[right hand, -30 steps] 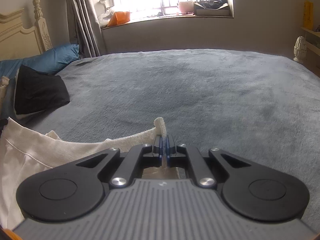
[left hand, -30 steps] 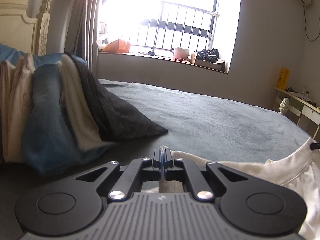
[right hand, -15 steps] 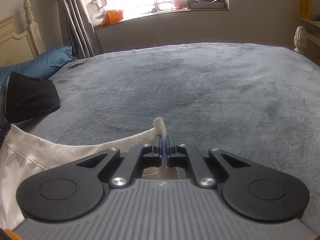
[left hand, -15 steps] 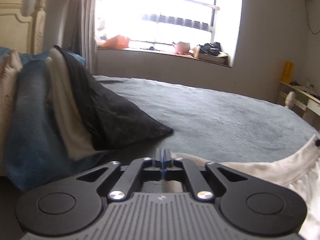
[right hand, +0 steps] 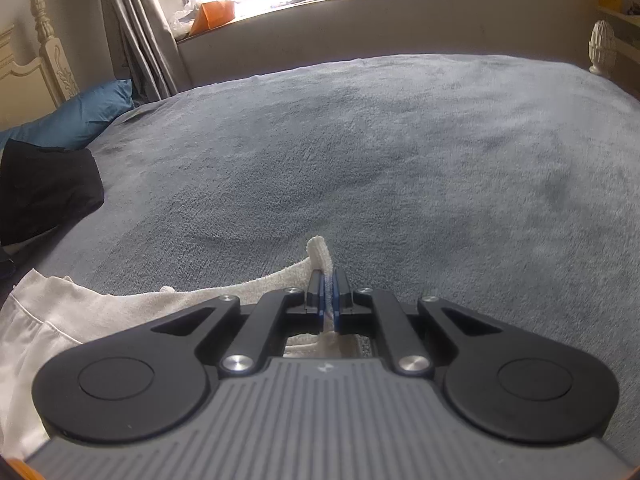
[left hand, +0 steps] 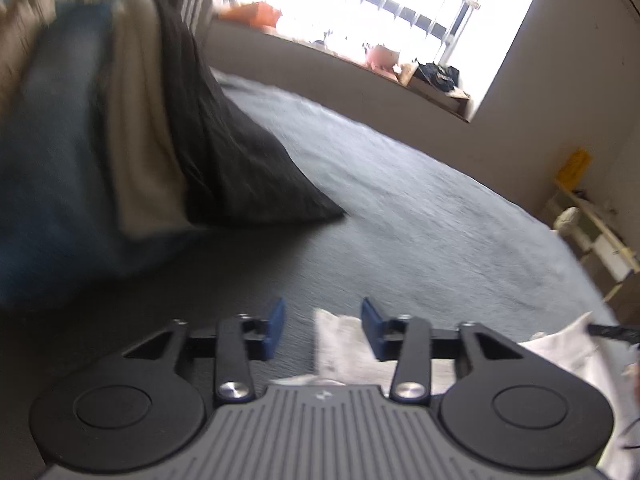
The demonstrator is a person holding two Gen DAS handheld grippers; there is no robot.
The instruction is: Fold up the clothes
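Note:
A white garment (right hand: 80, 316) lies on the grey bed cover (right hand: 400, 152). In the right wrist view my right gripper (right hand: 327, 280) is shut on a corner of the white garment, whose tip sticks up past the blue pads. In the left wrist view my left gripper (left hand: 322, 316) has its jaws opening, the blue pads (left hand: 276, 322) apart. Another corner of the white garment (left hand: 340, 340) lies between them, against the right pad and loose from the left one. The rest of the cloth trails off to the right (left hand: 568, 344).
A stack of folded clothes, blue (left hand: 48, 160), cream (left hand: 140, 140) and black (left hand: 232, 160), stands at the left on the bed. A blue pillow (right hand: 76, 120) and cream headboard (right hand: 52, 64) lie beyond. A windowsill (right hand: 320, 4) with clutter runs along the far wall; shelving (left hand: 592, 232) stands right.
My left gripper's jaws have parted and let go of the garment corner; it has rolled and sunk toward the bed. The right gripper keeps its hold and has sunk a little.

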